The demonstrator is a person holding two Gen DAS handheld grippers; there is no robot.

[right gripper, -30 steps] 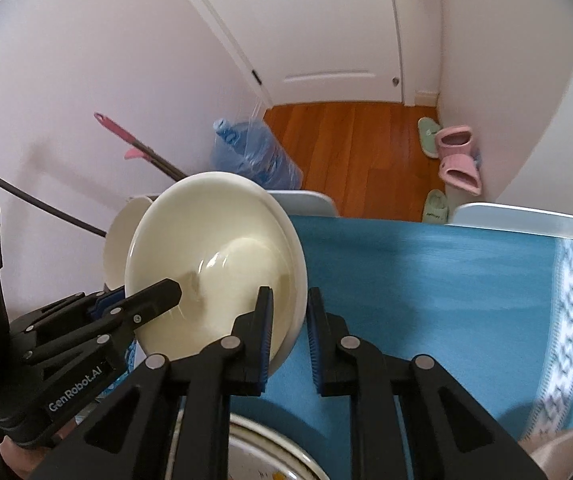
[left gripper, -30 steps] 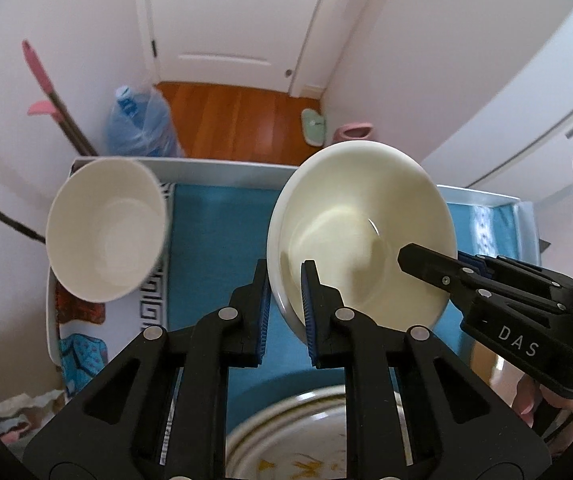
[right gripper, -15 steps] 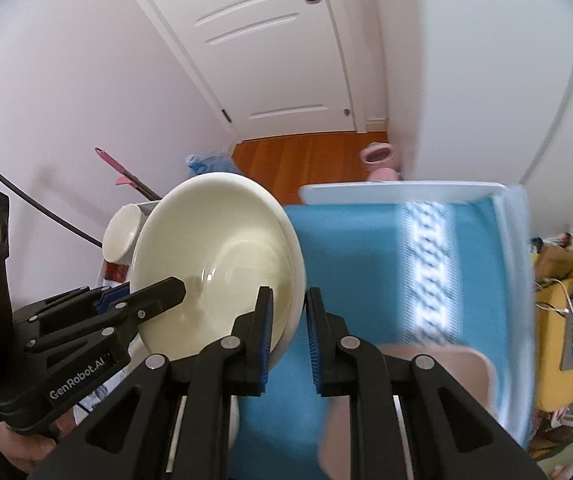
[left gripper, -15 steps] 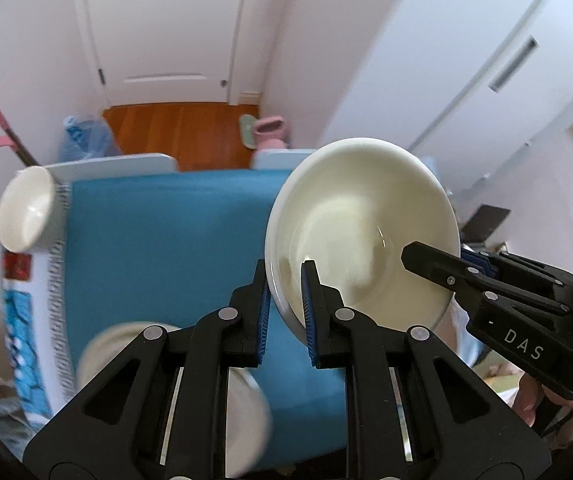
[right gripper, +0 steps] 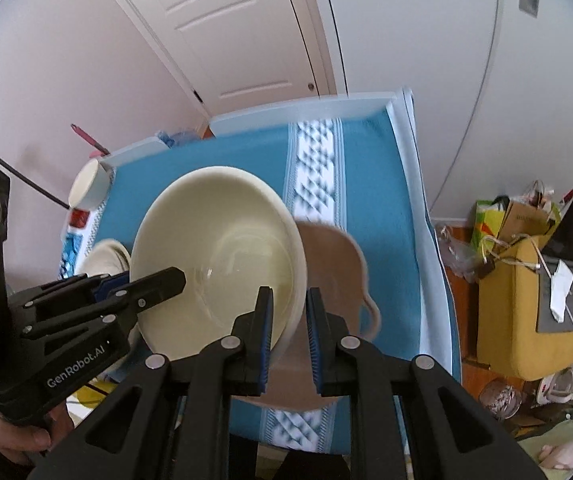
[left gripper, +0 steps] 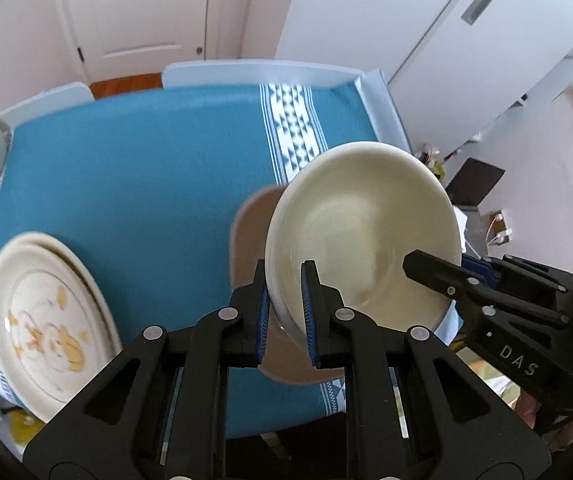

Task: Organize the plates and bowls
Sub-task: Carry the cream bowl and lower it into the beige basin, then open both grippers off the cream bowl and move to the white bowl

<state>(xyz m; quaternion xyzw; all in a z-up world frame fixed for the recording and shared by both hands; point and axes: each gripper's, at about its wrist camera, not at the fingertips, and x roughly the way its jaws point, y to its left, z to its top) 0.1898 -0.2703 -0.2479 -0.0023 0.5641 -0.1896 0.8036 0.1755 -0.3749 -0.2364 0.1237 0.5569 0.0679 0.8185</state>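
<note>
Partly, the cream bowl [left gripper: 362, 228] hides a blurred tan dish [left gripper: 246, 236].

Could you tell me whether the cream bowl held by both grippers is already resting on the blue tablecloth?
No, the cream bowl is held up by its rim above the blue tablecloth, over a brown dish.
</note>
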